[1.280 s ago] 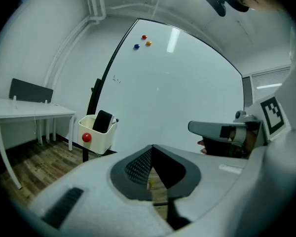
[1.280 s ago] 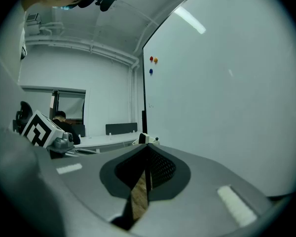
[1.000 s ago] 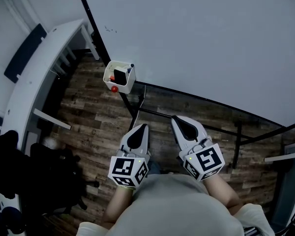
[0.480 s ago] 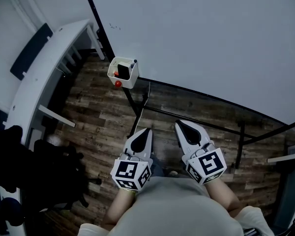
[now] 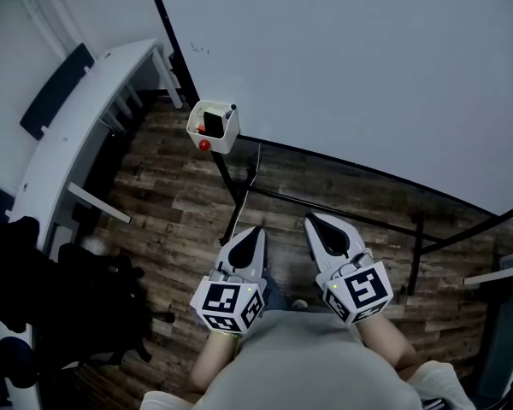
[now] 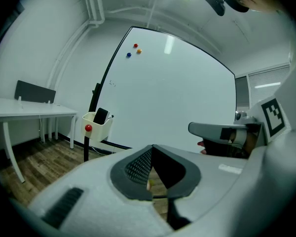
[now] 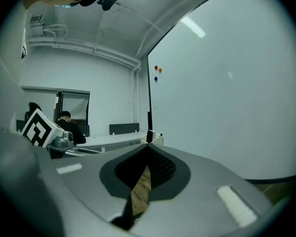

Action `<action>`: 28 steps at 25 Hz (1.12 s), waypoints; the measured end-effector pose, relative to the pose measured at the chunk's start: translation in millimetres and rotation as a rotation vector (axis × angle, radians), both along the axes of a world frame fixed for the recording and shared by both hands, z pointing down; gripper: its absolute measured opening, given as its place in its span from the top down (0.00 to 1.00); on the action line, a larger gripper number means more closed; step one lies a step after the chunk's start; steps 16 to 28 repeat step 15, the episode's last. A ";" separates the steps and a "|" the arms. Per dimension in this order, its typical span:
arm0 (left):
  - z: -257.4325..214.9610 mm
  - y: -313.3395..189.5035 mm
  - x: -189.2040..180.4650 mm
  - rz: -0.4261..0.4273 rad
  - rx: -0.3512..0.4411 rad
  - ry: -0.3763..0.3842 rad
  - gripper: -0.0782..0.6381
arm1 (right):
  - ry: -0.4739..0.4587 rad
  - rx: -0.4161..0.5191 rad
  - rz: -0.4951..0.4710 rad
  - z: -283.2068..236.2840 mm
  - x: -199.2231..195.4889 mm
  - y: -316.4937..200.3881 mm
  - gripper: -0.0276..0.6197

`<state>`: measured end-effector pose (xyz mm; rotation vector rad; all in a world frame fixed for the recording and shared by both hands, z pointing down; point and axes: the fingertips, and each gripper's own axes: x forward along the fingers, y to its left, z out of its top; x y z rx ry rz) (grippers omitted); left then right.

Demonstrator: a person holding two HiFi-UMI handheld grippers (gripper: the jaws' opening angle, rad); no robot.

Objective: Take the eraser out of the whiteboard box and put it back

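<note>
Eraser [image 5: 210,125]: untouched inside whiteboard box [image 5: 225,140].
Left gripper [image 5: 253,231]: jaws pressed together, nothing held.
Right gripper [image 5: 315,222]: jaws likewise pressed together, empty.
Remaining: box to be reached, removal, return.

No legible words, numbers or brands anywhere. Black-and-white square code patterns only, on the left white marker cube [image 5: 227,306] and the right white marker cube [image 5: 359,290]. Faint dark scribble [image 5: 198,49] on the large white whiteboard [image 5: 350,75], too small to read.
</note>
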<state>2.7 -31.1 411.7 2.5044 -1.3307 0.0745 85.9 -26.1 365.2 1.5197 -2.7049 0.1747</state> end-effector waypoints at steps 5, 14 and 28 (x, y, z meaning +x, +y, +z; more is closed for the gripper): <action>-0.5 5.8 3.8 -0.003 0.001 0.004 0.89 | 0.001 -0.005 0.003 0.9 5.1 6.9 0.95; 4.0 12.5 6.5 -0.011 -0.002 -0.001 0.88 | 0.006 -0.010 0.000 5.4 10.0 13.2 0.95; 4.2 12.8 6.9 -0.011 -0.002 -0.001 0.89 | 0.006 -0.010 0.001 5.4 10.5 13.8 0.95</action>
